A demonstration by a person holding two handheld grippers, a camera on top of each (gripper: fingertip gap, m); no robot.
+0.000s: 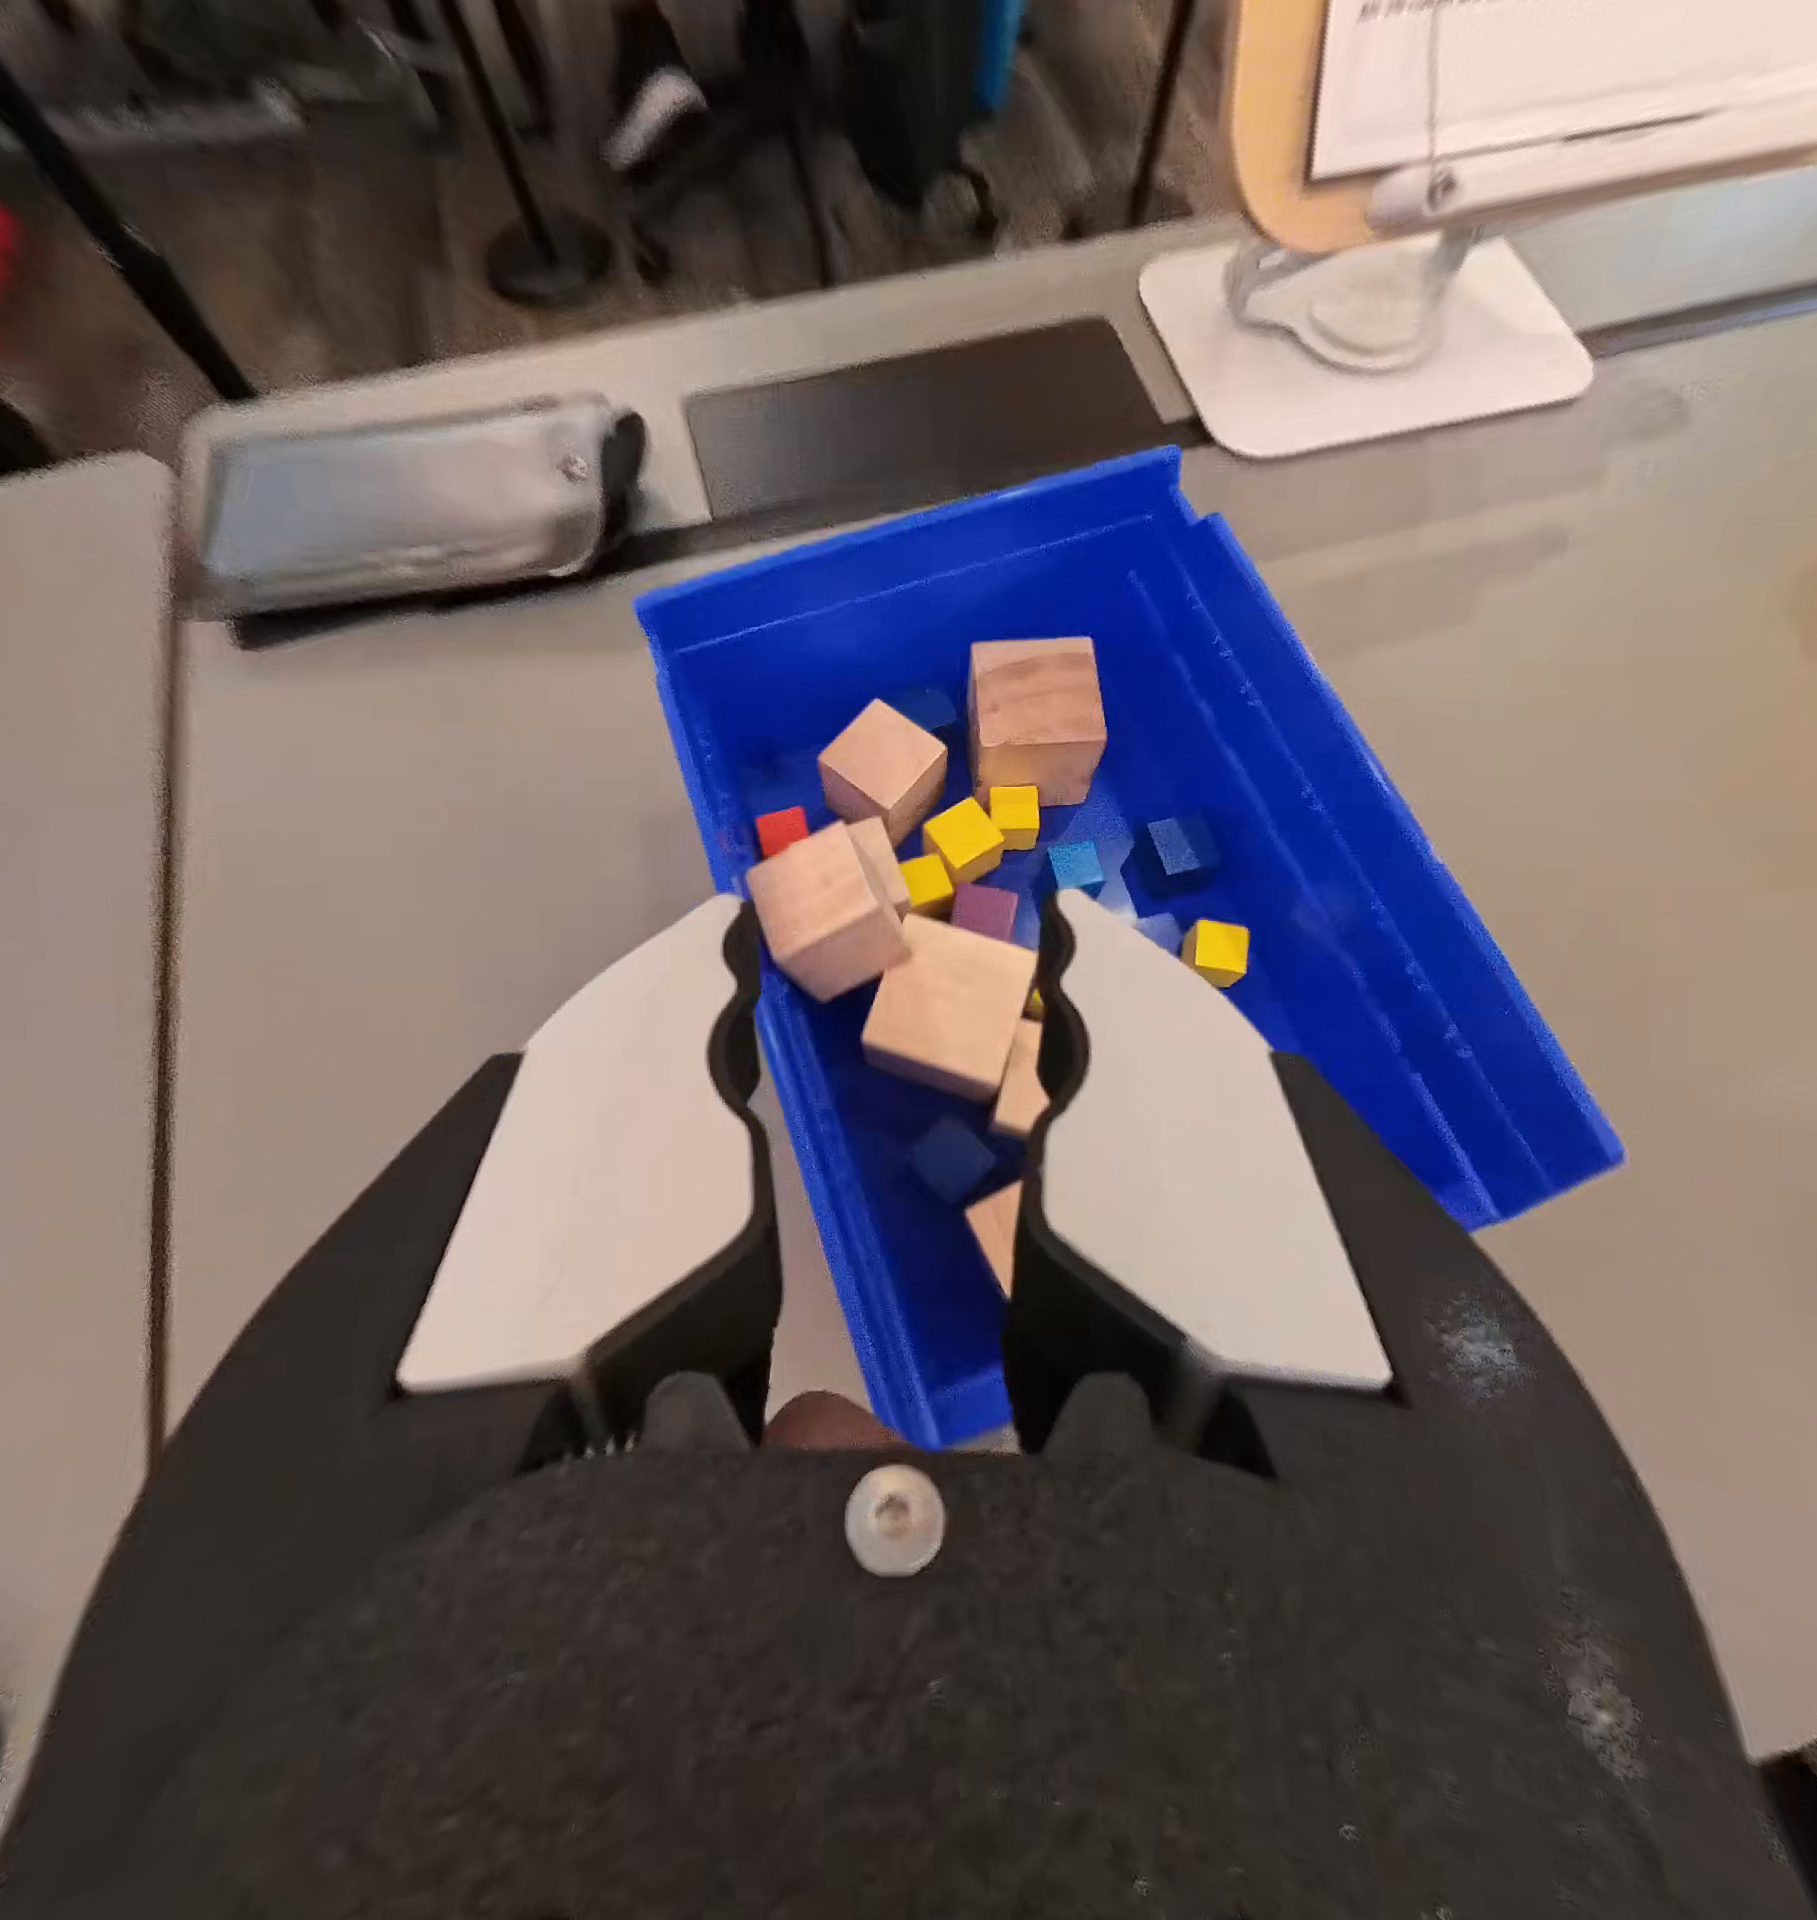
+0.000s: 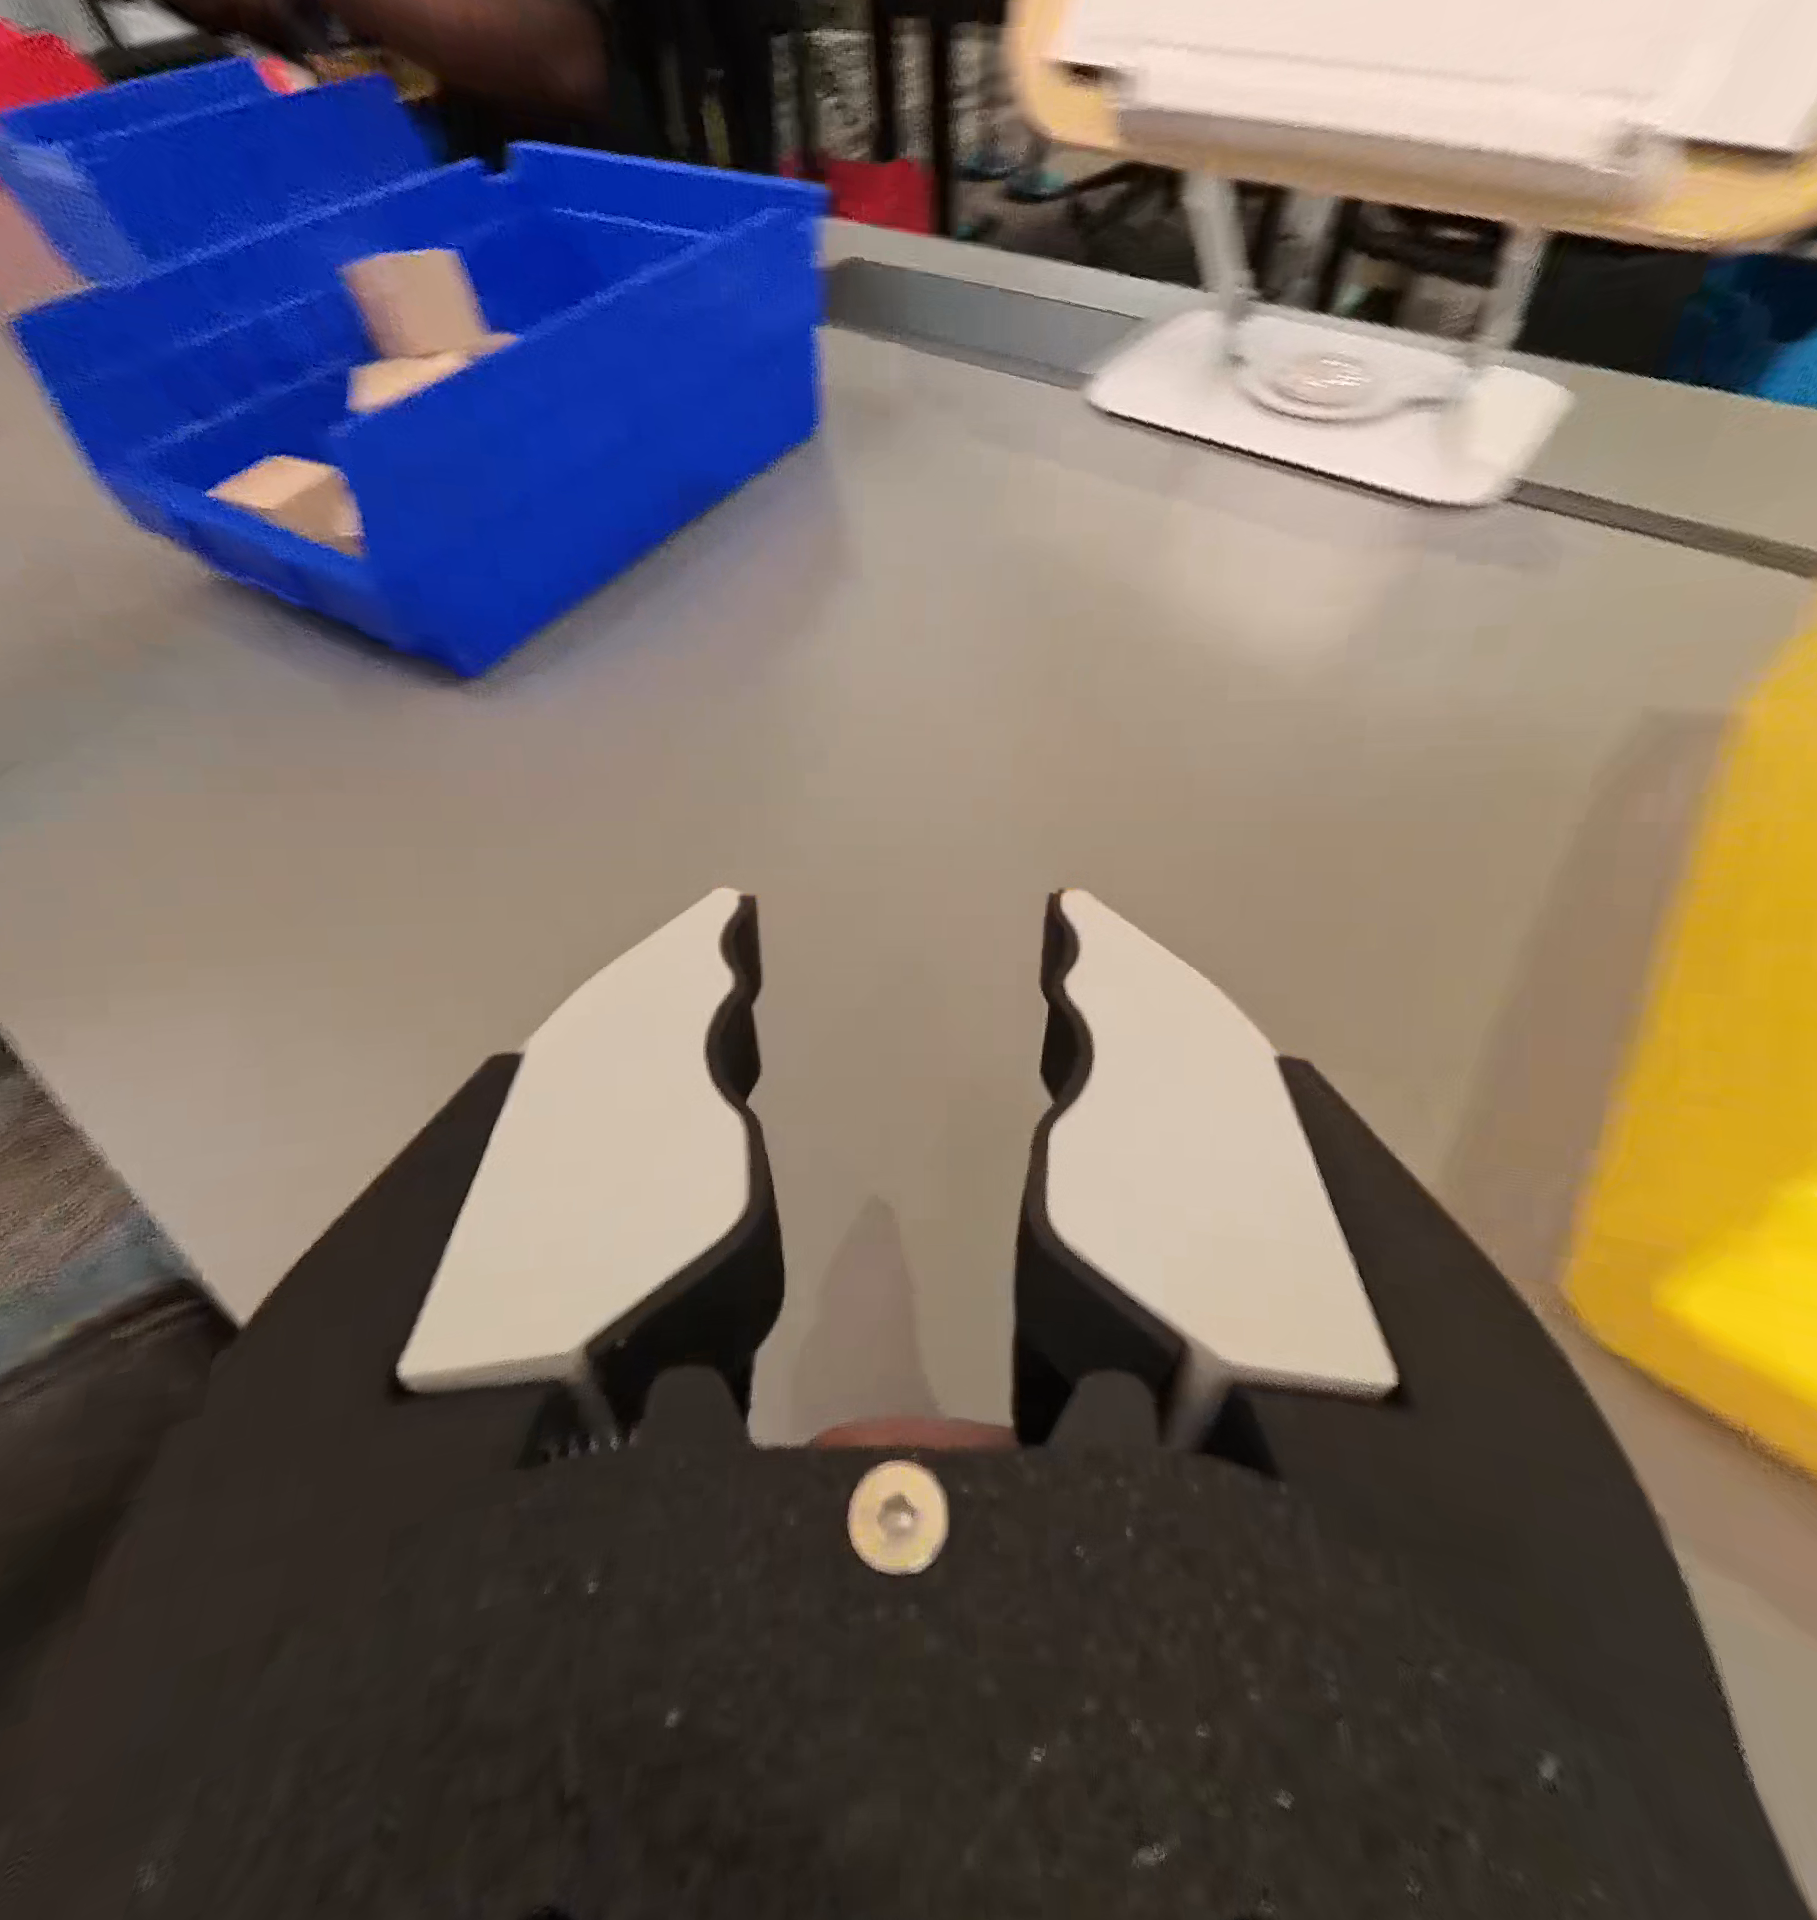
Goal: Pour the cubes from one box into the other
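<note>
A blue box (image 1: 1351, 914) lies on the grey table and holds several cubes: large wooden cubes (image 1: 1037, 717) and small yellow (image 1: 964, 837), red, blue and purple ones. My left gripper (image 1: 899, 902) is open above the box's near left wall, with one finger outside the wall and the other over the cubes. The blue box (image 2: 592, 468) also shows at the upper left of the right wrist view, with wooden cubes (image 2: 410, 296) inside. My right gripper (image 2: 899, 899) is open and empty over bare table. A yellow box (image 2: 1777, 1039) stands at its right, its inside hidden.
A white stand (image 1: 1371, 343) holding a board is at the back right; it also shows in the right wrist view (image 2: 1330, 405). A black pad (image 1: 925, 416) and a grey pouch (image 1: 405, 509) lie behind the blue box. A table seam (image 1: 166, 935) runs down the left.
</note>
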